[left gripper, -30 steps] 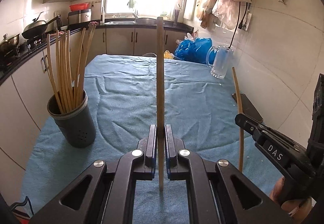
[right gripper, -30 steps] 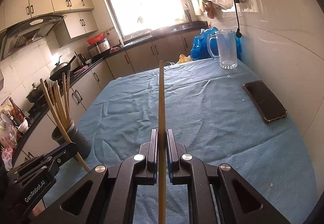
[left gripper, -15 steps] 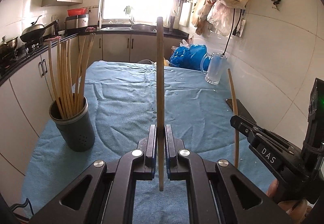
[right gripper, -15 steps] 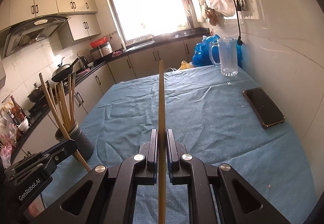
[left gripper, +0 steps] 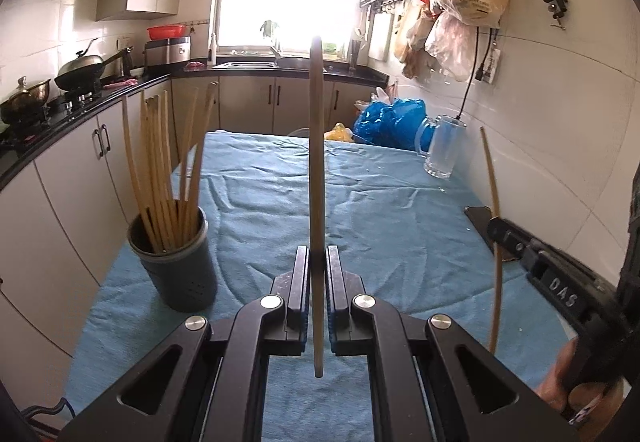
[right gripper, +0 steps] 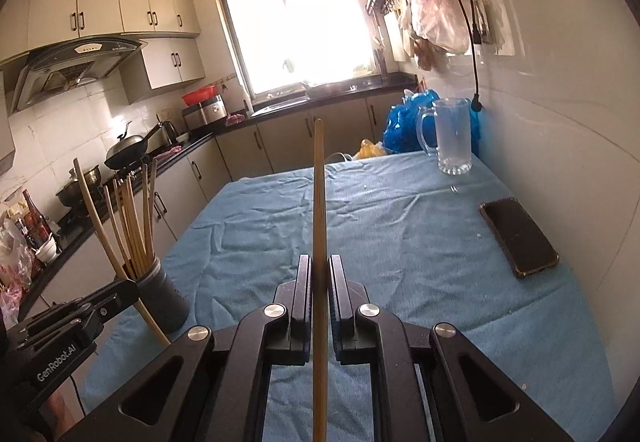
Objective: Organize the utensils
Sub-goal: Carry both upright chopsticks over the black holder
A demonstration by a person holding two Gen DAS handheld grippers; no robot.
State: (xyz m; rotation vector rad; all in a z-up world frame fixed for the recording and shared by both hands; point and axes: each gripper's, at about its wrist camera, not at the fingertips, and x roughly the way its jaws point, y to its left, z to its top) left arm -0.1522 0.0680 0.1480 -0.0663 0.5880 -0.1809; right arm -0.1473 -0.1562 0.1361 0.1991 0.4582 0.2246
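My left gripper [left gripper: 318, 256] is shut on a long wooden chopstick [left gripper: 316, 162] that stands upright above the blue tablecloth. A dark grey holder [left gripper: 176, 262] with several wooden chopsticks [left gripper: 160, 170] stands to its left near the table's left edge. My right gripper [right gripper: 319, 266] is shut on another wooden chopstick [right gripper: 319, 194], also upright. The right gripper also shows at the right of the left wrist view [left gripper: 500, 232], its chopstick [left gripper: 494, 210] upright. The holder shows in the right wrist view [right gripper: 162, 298], with the left gripper [right gripper: 128, 288] just in front of it.
A glass mug [left gripper: 442, 146] stands at the table's far right. A black phone [right gripper: 518, 236] lies by the right wall. Blue bags [left gripper: 390, 122] sit beyond the table. Cabinets and a stove with pans [left gripper: 84, 68] line the left side. The white wall is close on the right.
Both grippers have risen and tilted up slightly, each still holding its chopstick. The holder now sits nearer the left gripper.
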